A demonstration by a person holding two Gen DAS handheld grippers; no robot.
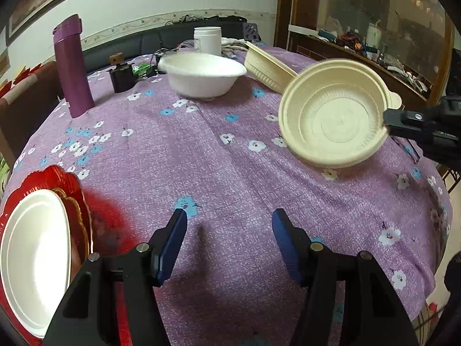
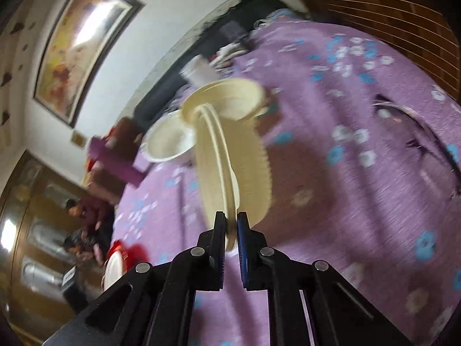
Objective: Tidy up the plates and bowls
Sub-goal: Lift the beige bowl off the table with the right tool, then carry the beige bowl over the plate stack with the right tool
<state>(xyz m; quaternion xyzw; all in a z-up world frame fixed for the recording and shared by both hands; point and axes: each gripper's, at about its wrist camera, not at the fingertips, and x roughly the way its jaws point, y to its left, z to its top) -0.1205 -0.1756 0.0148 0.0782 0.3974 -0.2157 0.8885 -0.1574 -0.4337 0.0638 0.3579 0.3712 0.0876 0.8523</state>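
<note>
My right gripper [image 2: 231, 222] is shut on the rim of a cream ribbed plastic bowl [image 2: 230, 167] and holds it tilted on edge above the purple floral tablecloth [image 2: 360, 187]. In the left wrist view that bowl [image 1: 334, 118] hangs at the right, its inside facing me, with the right gripper [image 1: 387, 121] pinching its rim. A second cream bowl [image 1: 265, 66] lies tilted behind it. A white bowl [image 1: 201, 76] stands at the back. A white plate [image 1: 34, 259] rests on a red plate [image 1: 49, 176] at the near left. My left gripper [image 1: 229, 222] is open and empty over the cloth.
A tall purple flask [image 1: 72, 66] stands at the back left. A white jar [image 1: 207, 39] and a small dark object [image 1: 122, 77] stand at the table's far edge [image 1: 144, 57]. A wooden cabinet [image 1: 360, 28] with clutter lies beyond at the right.
</note>
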